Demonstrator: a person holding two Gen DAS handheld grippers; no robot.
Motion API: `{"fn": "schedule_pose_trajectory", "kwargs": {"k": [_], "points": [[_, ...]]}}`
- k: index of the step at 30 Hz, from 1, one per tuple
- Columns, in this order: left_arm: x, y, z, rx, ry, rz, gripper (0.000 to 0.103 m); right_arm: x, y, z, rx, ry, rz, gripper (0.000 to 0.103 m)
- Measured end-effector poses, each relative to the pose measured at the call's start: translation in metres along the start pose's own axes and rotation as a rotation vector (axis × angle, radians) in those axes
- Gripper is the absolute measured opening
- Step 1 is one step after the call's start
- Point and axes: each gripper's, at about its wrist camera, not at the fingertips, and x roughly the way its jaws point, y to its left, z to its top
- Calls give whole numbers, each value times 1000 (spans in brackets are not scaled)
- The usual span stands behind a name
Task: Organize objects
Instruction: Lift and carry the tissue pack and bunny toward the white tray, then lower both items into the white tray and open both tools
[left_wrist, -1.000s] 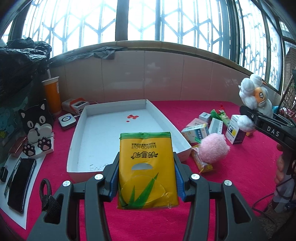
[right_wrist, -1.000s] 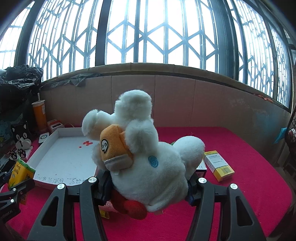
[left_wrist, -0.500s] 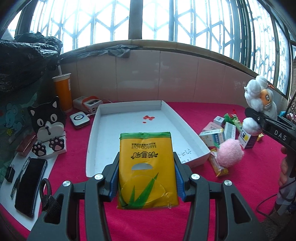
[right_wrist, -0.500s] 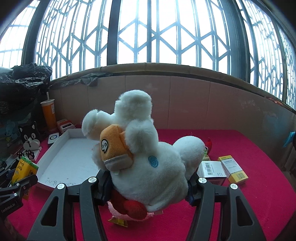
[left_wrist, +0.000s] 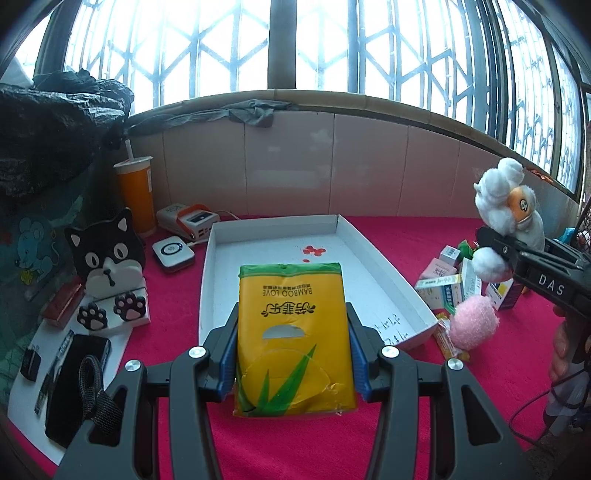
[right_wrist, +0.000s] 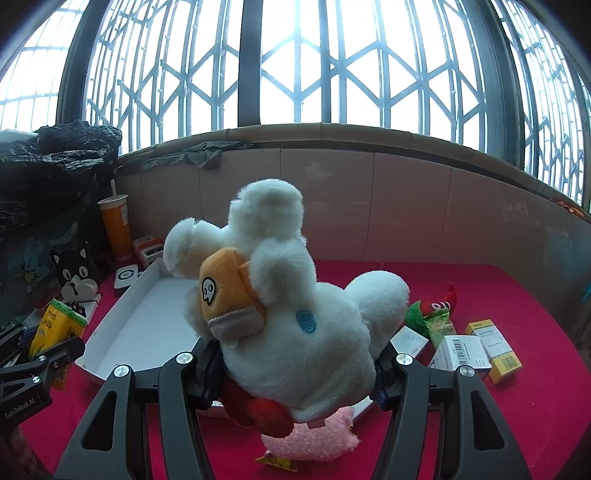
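Observation:
My left gripper (left_wrist: 291, 354) is shut on a yellow tissue pack (left_wrist: 291, 332) and holds it above the near end of the white tray (left_wrist: 384, 266). My right gripper (right_wrist: 295, 373) is shut on a white plush toy (right_wrist: 295, 325) with an orange face, held above the red cloth to the right of the tray (right_wrist: 122, 306). The plush toy (left_wrist: 506, 206) and right gripper show at the right in the left wrist view. The tissue pack (right_wrist: 55, 325) shows at the left in the right wrist view.
A pink fluffy ball (left_wrist: 474, 323) and several small boxes (left_wrist: 443, 291) lie right of the tray. A cat-shaped stand (left_wrist: 107, 269), a phone (left_wrist: 77, 373), an orange cup (left_wrist: 135, 195) and chargers (left_wrist: 192, 218) stand on the left. More boxes (right_wrist: 465, 354) lie at the right.
Both grippers have risen and drawn back from the table, each still holding its object. The tray looks farther away in both views.

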Motion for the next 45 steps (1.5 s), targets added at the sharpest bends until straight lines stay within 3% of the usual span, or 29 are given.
{"fn": "schedule_pose_trajectory", "kwargs": {"k": [16, 28, 32, 38, 44, 45], "points": [[35, 14, 44, -21, 13, 10, 48, 46, 20, 25, 17, 89, 62, 65], [95, 9, 75, 29, 30, 134, 48, 112, 47, 42, 15, 254, 84, 65], [123, 13, 81, 8, 70, 152, 49, 133, 59, 42, -25, 288, 67, 65], [171, 28, 81, -62, 176, 181, 49, 172, 71, 24, -53, 406, 49, 65], [176, 30, 77, -88, 172, 163, 49, 181, 83, 11, -108, 418, 41, 65], [176, 32, 77, -100, 169, 155, 54, 179, 85, 11, -121, 402, 40, 70]]}}
